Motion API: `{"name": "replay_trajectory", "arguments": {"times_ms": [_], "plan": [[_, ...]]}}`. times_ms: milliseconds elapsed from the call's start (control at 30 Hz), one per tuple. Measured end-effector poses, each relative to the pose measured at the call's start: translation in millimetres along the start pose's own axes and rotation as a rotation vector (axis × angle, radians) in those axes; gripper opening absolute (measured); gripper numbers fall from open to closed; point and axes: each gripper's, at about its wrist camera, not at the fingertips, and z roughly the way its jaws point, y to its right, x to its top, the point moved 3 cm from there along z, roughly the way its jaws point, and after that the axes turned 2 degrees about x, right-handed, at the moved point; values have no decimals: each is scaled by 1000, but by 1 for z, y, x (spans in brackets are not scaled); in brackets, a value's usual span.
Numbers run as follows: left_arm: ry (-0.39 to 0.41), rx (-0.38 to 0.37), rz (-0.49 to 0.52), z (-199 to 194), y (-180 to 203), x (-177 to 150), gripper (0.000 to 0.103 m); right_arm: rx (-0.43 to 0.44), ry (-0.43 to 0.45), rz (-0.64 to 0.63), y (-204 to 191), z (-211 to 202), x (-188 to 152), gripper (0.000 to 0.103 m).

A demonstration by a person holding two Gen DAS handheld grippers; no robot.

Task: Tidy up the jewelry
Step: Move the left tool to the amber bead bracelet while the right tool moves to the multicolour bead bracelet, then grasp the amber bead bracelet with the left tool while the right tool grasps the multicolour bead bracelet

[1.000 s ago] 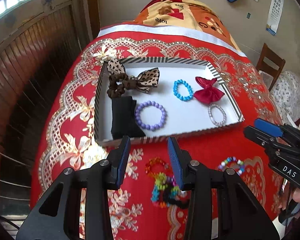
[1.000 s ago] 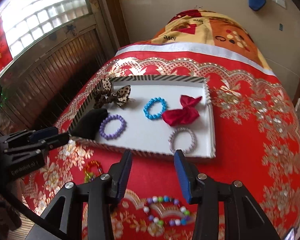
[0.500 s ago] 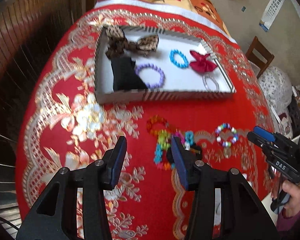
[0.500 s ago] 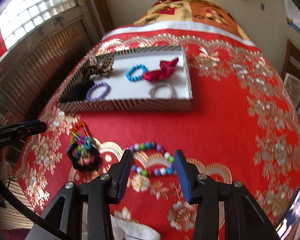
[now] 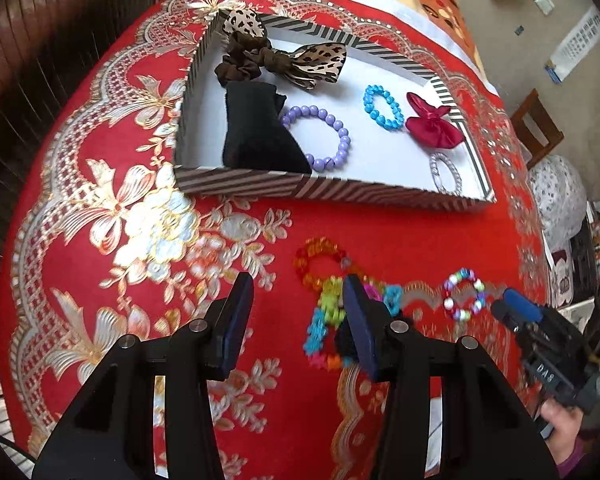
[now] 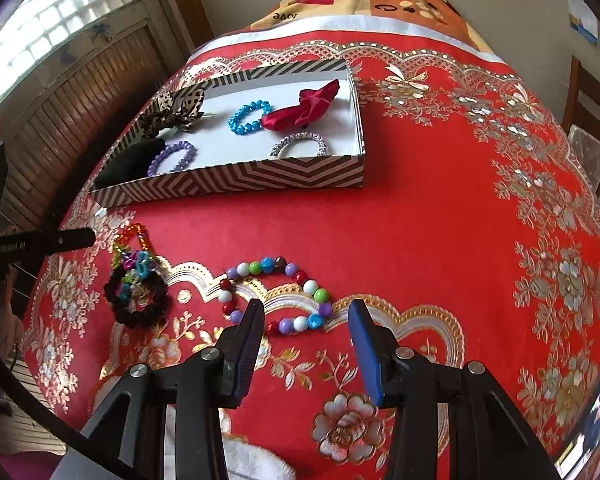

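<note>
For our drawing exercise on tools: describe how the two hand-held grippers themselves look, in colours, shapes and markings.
Each hand-held gripper, left and right, has a black angular frame with silver screws and two flat fingers faced with blue pads. Seen from the left wrist camera, the right one bears white letters "DAS", with a purple sleeve below it. The left one's side carries small white lettering, too blurred to read.

Left fingers (image 5: 360, 328) hide the black scrunchie (image 5: 342, 340).

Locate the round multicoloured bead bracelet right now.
In the right wrist view, the round multicoloured bead bracelet lies on the red tablecloth, before the open right tool, right of the black scrunchie.
</note>
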Motion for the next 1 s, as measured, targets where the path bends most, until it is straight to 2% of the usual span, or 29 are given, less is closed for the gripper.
{"name": "replay_trajectory", "arguments": {"times_ms": [233,367,467,500,533,600,667,733,1000], "plan": [[-36,43,-25,22,5,14,46,-4,-31,-50,5,21,4,41],[-68,66,-19,32,8,15,46,-9,-44,-94,3,30,3,32],[-58,84,4,34,12,14,45,-28,-26,-131,1,32,2,25],[-60,85,10,35,13,13,38,-29,-19,-135,1,32,2,25],[-59,91,18,35,15,13,22,-28,-11,-134,1,32,2,23],[-68,94,27,38,17,13,12,-28,3,-132,3,33,4,17],[-69,82,31,38,18,12,9,-22,8,-129,3,34,7,11],[-72,58,19,37,17,11,8,-9,11,-123,3,34,8,9],[9,-5,43,0,34,16,8,15,91,-134,-6,5,22,9]]}}
